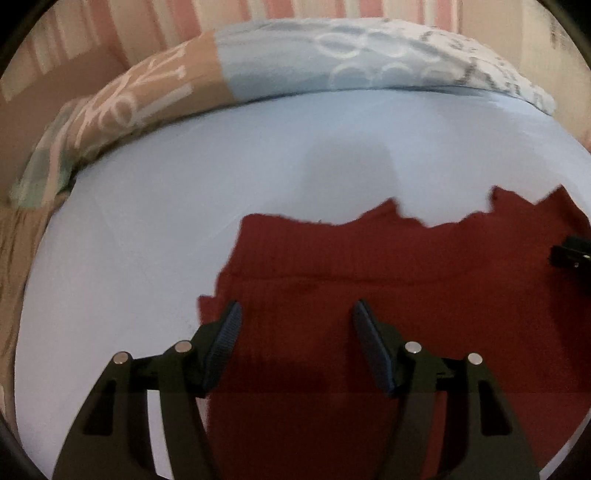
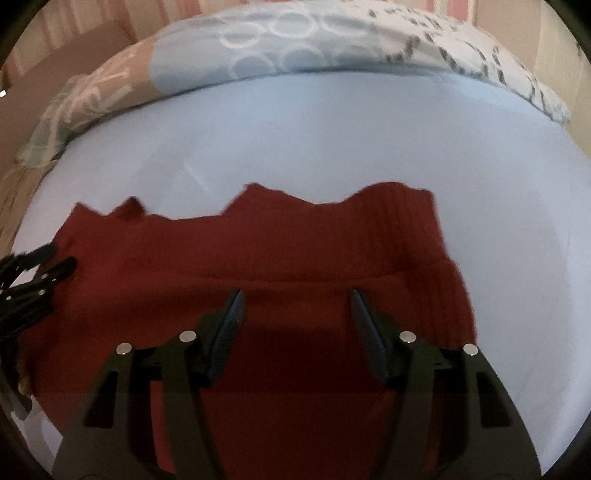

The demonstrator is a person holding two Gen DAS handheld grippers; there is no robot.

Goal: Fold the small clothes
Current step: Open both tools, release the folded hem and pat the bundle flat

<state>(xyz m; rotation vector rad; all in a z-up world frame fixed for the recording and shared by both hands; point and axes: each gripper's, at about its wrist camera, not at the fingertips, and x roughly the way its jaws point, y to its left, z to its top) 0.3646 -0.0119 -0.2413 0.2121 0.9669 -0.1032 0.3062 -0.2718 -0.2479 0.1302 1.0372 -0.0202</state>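
A dark red ribbed garment (image 1: 369, 266) is spread flat on the pale blue sheet of a bed (image 1: 147, 206), its long axis running side to side across both views, with a ragged far edge and a fold line crossing it just ahead of the jaws. The left gripper (image 1: 295, 317) is held over the garment's left end, near the edge where the cloth meets the sheet; its jaws stand apart with nothing pressed between them, only cloth seen below the gap. The right gripper (image 2: 295, 306) is held over the right part of the same garment, its jaws likewise apart and empty; its tip is also glimpsed at the right margin of the left view. The garment lies directly beneath and ahead of both, each hand being nearer to its own end. Whether the tips touch the cloth cannot be told. The next fold is judged to call for a grasp at both ends, carried across the short axis. A patterned pillow (image 2: 295, 48) lies along the far side of the bed, and striped fabric (image 1: 155, 22), pink and cream, is seen behind it
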